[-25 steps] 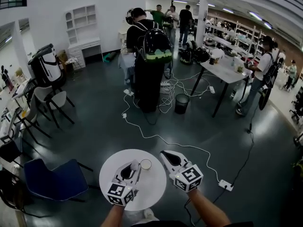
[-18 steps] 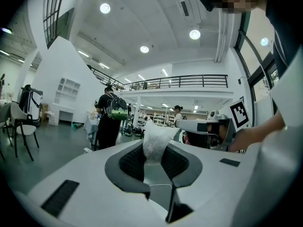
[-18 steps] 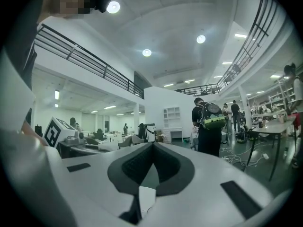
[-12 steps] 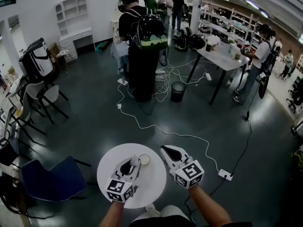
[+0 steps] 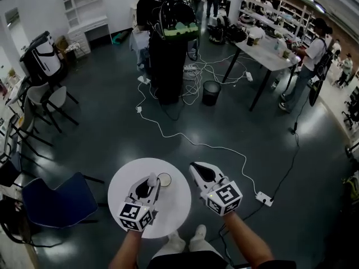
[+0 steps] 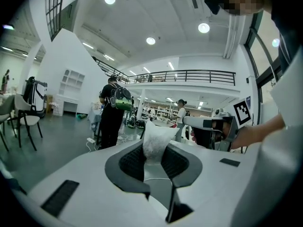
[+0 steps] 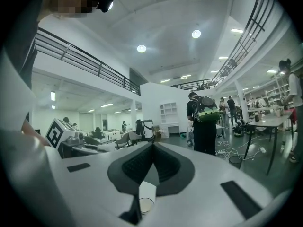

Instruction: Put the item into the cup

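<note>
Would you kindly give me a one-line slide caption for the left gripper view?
Left gripper clamps a white packet between its jaws, the right gripper alongside, a backpacked person beyond.

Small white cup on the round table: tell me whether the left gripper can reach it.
Probably yes: the small white cup stands uncovered right beside the left gripper, with nothing between them.

In the head view the round desk (image 5: 174, 209) sits further left and higher; a wider gap shows between its rim and the right tool (image 5: 196, 166); the person's shoes (image 5: 197, 235) show more fully below it.
</note>
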Tool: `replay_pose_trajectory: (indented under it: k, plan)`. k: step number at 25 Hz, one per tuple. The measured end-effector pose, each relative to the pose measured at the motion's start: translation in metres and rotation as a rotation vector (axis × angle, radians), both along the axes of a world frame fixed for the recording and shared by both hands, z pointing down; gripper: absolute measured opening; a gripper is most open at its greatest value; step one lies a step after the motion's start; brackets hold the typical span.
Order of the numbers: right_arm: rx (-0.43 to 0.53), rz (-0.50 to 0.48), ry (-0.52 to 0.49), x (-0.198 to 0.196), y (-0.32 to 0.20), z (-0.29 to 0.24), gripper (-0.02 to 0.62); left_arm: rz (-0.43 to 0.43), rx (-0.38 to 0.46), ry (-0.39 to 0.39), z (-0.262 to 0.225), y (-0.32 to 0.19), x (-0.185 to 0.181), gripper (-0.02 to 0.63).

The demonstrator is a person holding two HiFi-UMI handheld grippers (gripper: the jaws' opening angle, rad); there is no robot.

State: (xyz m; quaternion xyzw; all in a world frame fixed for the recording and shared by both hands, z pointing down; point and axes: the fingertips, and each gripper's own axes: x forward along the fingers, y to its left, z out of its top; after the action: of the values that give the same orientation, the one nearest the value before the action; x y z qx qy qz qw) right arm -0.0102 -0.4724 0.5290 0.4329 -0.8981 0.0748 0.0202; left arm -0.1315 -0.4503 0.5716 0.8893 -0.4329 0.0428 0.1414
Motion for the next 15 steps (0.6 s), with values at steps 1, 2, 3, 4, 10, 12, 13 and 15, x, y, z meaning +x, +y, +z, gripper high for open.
replay_pose_trajectory:
  k: [1,2,3,4,10,12,13,15]
  plan:
    - [-0.005,-0.007,-0.002,0.003,-0.003,0.005,0.015,-0.009,-0.004,-0.009,0.005,-0.002,0.002,0.088]
    - [-0.009,-0.016,-0.005,0.005,-0.006,0.01,0.015,-0.017,-0.007,-0.018,0.011,-0.004,0.004,0.089]
    - [-0.013,-0.024,-0.007,0.007,-0.009,0.016,0.015,-0.024,-0.012,-0.028,0.018,-0.006,0.006,0.089]
    - [-0.018,-0.033,-0.008,0.008,-0.012,0.021,0.015,-0.029,-0.017,-0.037,0.024,-0.008,0.007,0.089]
    - [-0.053,-0.059,-0.006,0.014,-0.035,0.058,0.015,-0.04,-0.045,-0.106,0.068,-0.025,0.01,0.087]
    - [-0.067,-0.054,-0.012,0.02,-0.043,0.071,0.017,-0.031,-0.063,-0.123,0.081,-0.03,0.016,0.089]
    - [-0.072,-0.055,-0.011,0.019,-0.045,0.077,0.015,-0.027,-0.072,-0.13,0.088,-0.031,0.018,0.087]
    - [-0.079,-0.063,-0.006,0.016,-0.048,0.087,0.017,-0.021,-0.091,-0.142,0.102,-0.035,0.018,0.087]
